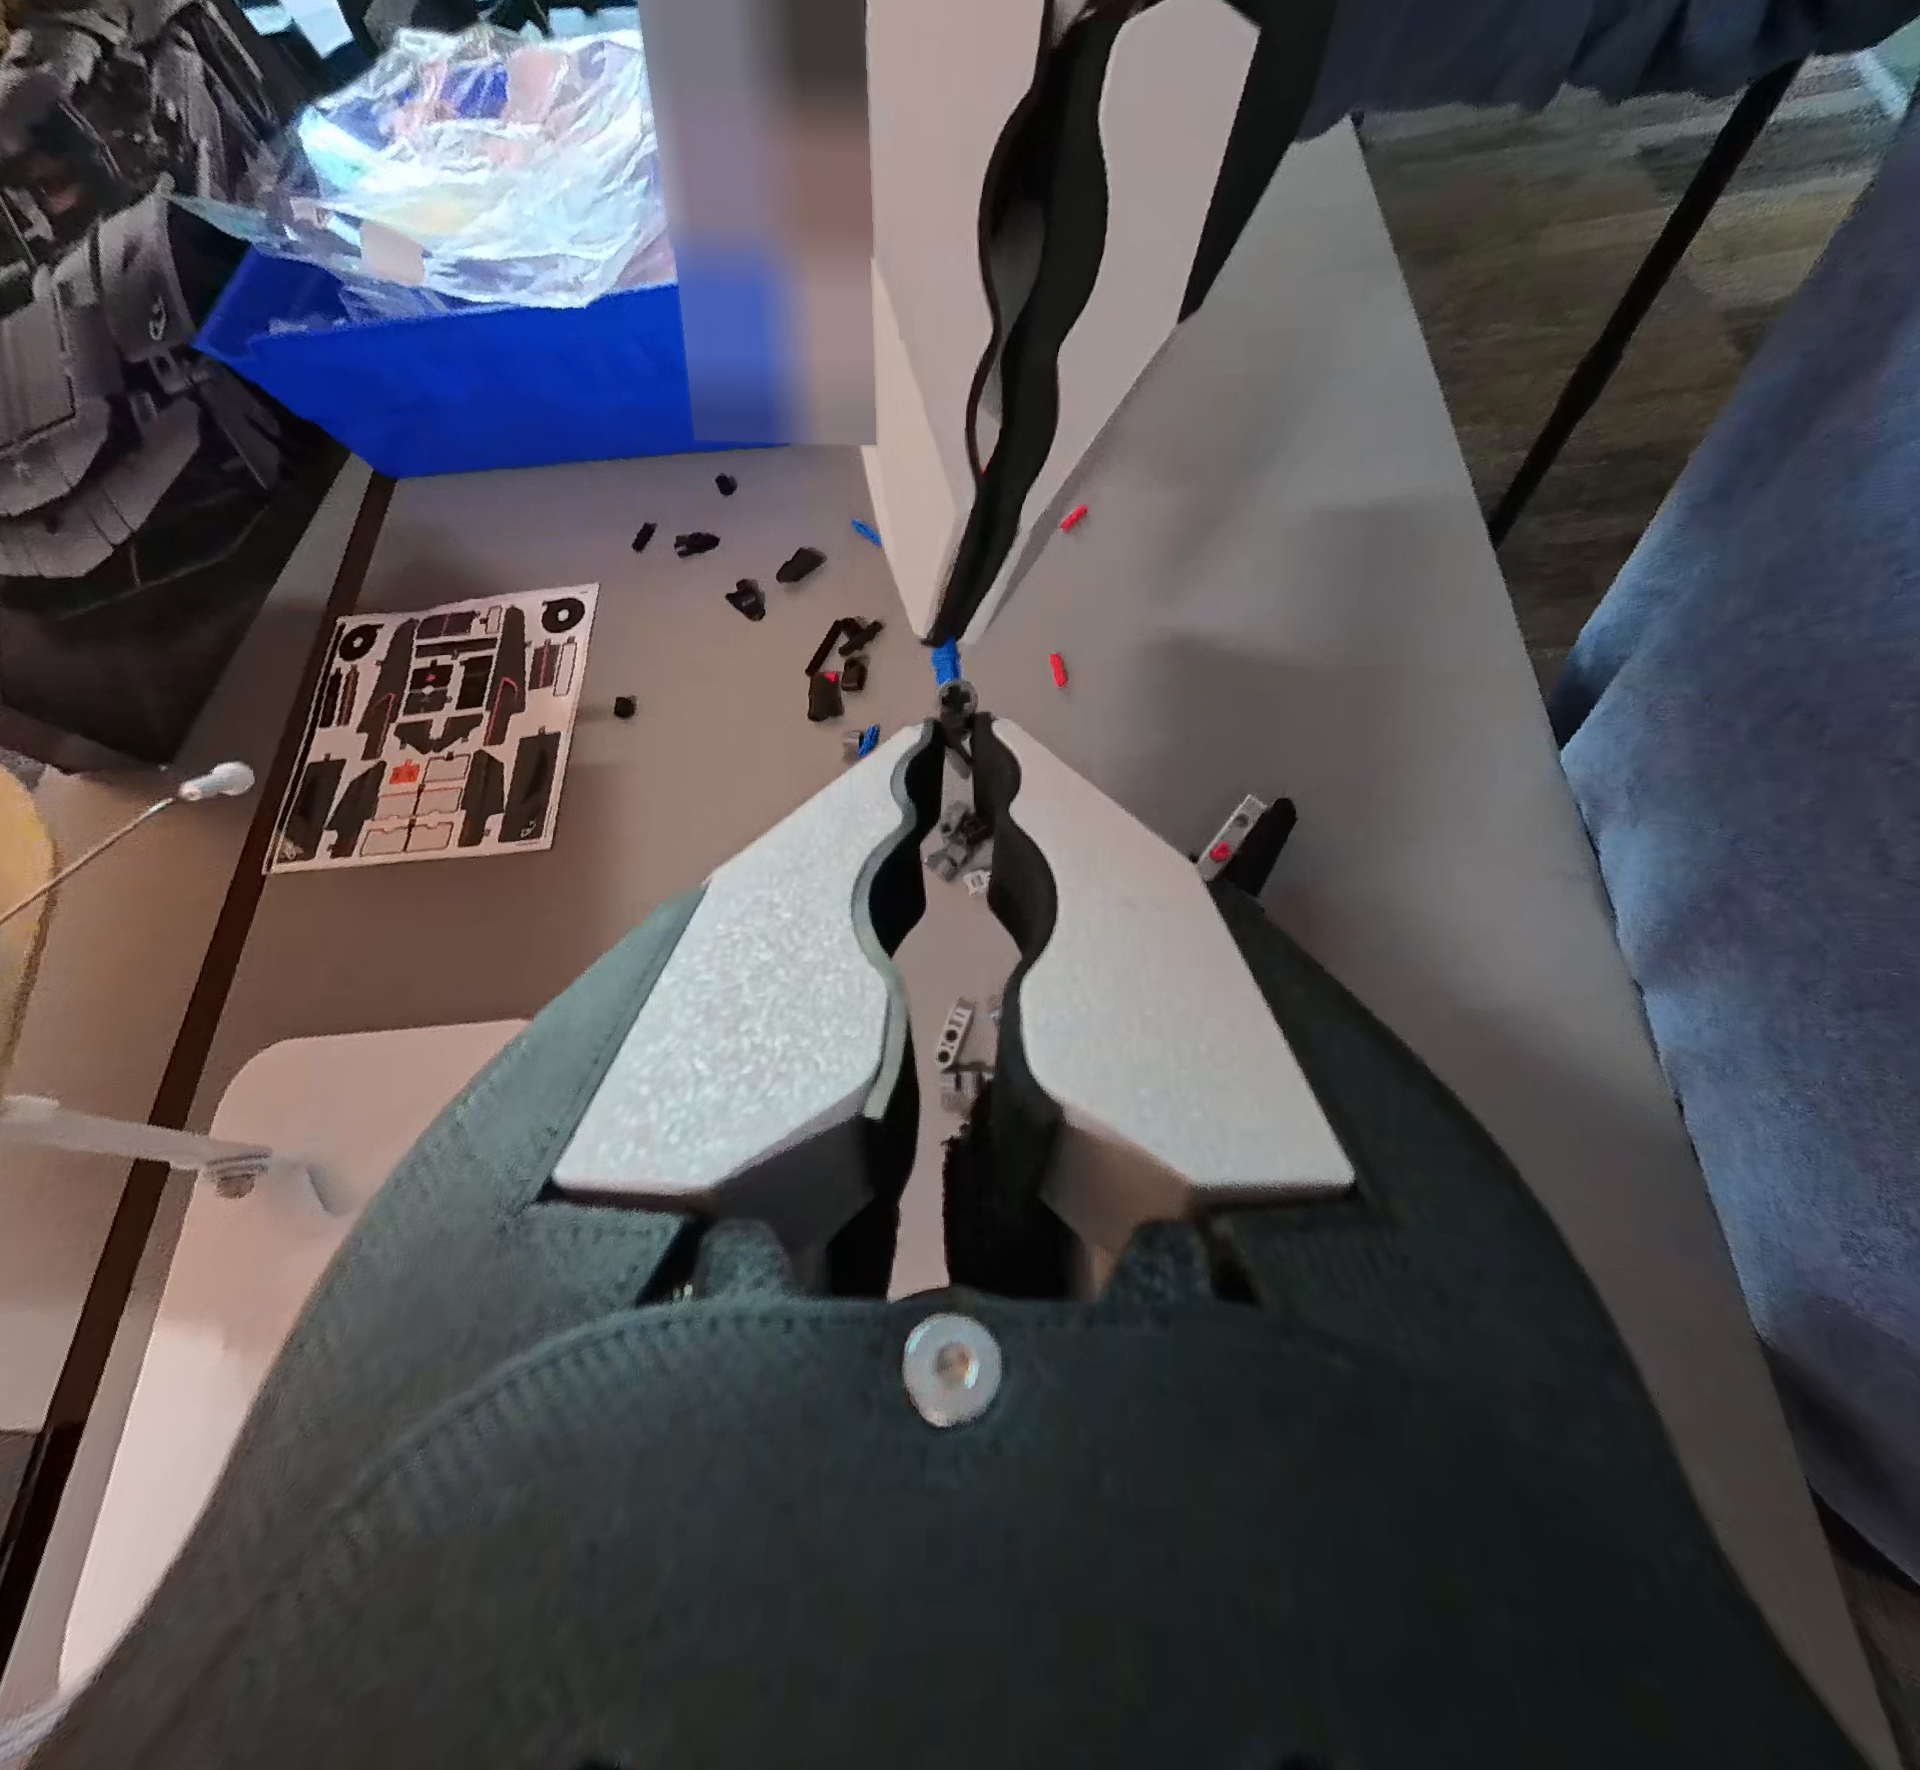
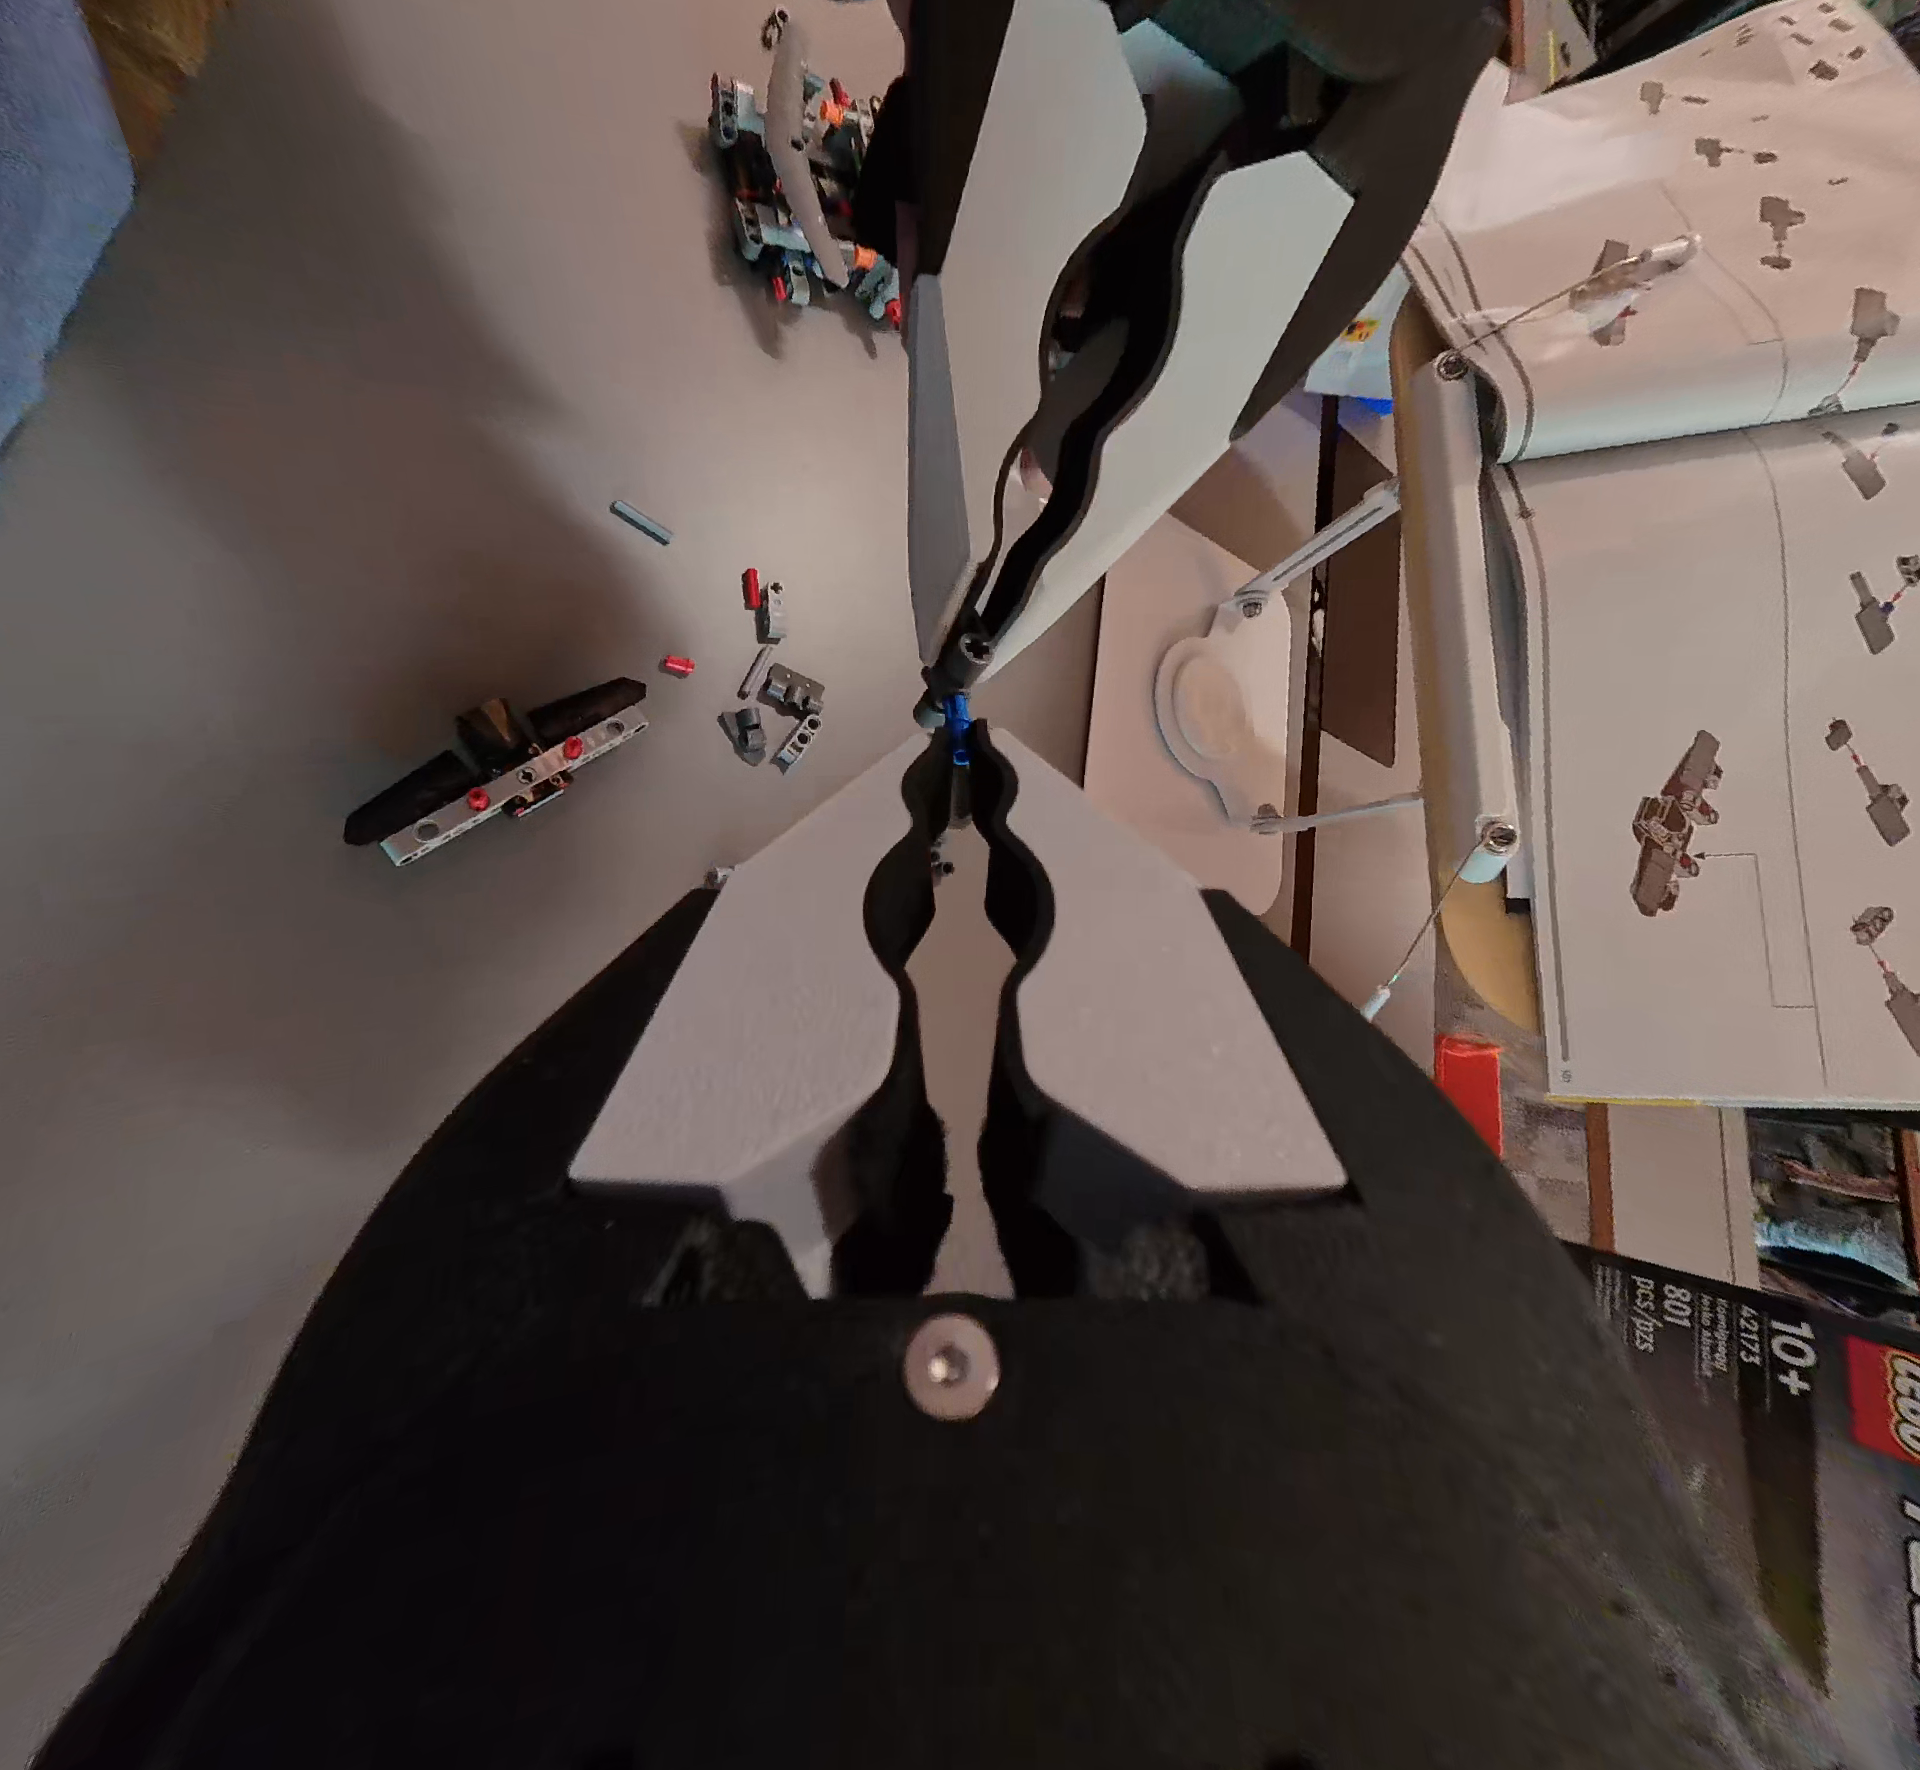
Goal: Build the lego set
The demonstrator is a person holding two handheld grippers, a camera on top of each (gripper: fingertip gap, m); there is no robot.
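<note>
Grey worktop [image 2: 312,370] carries the set; loose pieces lie scattered at centre left of the right wrist view, an instruction booklet [image 2: 1683,577] at right. I hold my left hand-held gripper [image 1: 958,733] clamped on a small dark connector [image 1: 954,700], and my right hand-held gripper [image 2: 956,764] clamped on a blue pin [image 2: 957,721]. Both parts meet tip to tip above the worktop, at mid-frame. I judge the step in hand to be seating the pin in the connector; the next move calls for a straight, aligned push. Open room lies on the bare surface at lower left. A partly built assembly [image 2: 800,182] sits at upper centre, a black and grey sub-assembly [image 2: 499,764] at centre left, both well apart from the tips.
</note>
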